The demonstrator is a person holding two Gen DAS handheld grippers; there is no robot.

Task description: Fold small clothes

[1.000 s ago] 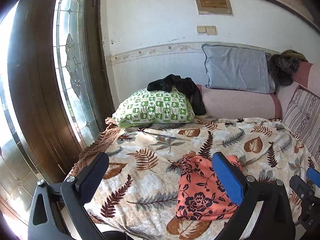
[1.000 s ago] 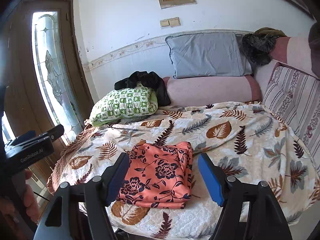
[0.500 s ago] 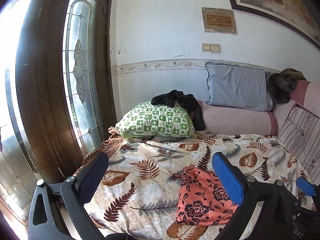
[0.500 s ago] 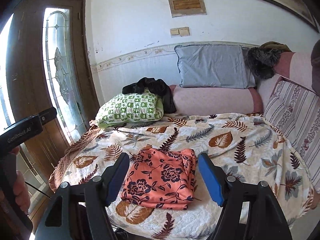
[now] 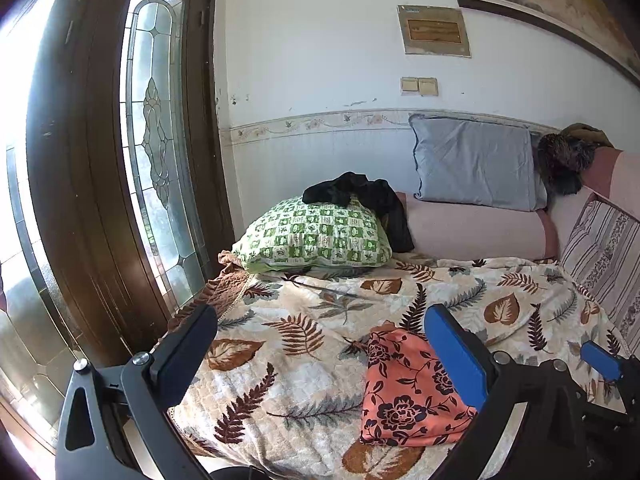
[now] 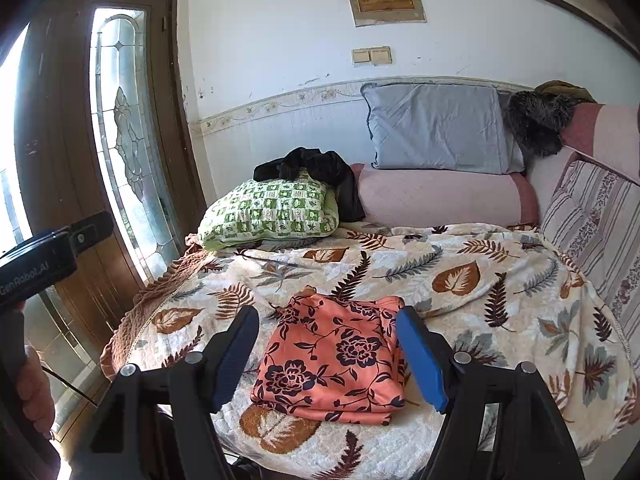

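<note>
Orange floral garment [image 6: 332, 364] lying folded flat on leaf-print bedspread [image 6: 460, 280], at 12 o'clock of right gripper [image 6: 326, 354]. Both grippers hovering clear, jaws apart, gripping nothing; left gripper [image 5: 320, 346] sitting at garment's 9 o'clock. Fold looking finished.

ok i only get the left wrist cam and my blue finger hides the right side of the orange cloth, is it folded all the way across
Observer: Yes. In the right wrist view the orange floral cloth is a neat folded rectangle on the leaf-print blanket, with layers stacked along its near edge.
Operator: and the other one, open or shut
Observer: The right gripper is open, its fingers wide apart with nothing pinched. The cloth lies flat on the bed beyond them.
Operator: anything of mine in that view
Observer: The black body of the left gripper shows at the left edge of that view, with a hand around its handle.
</note>
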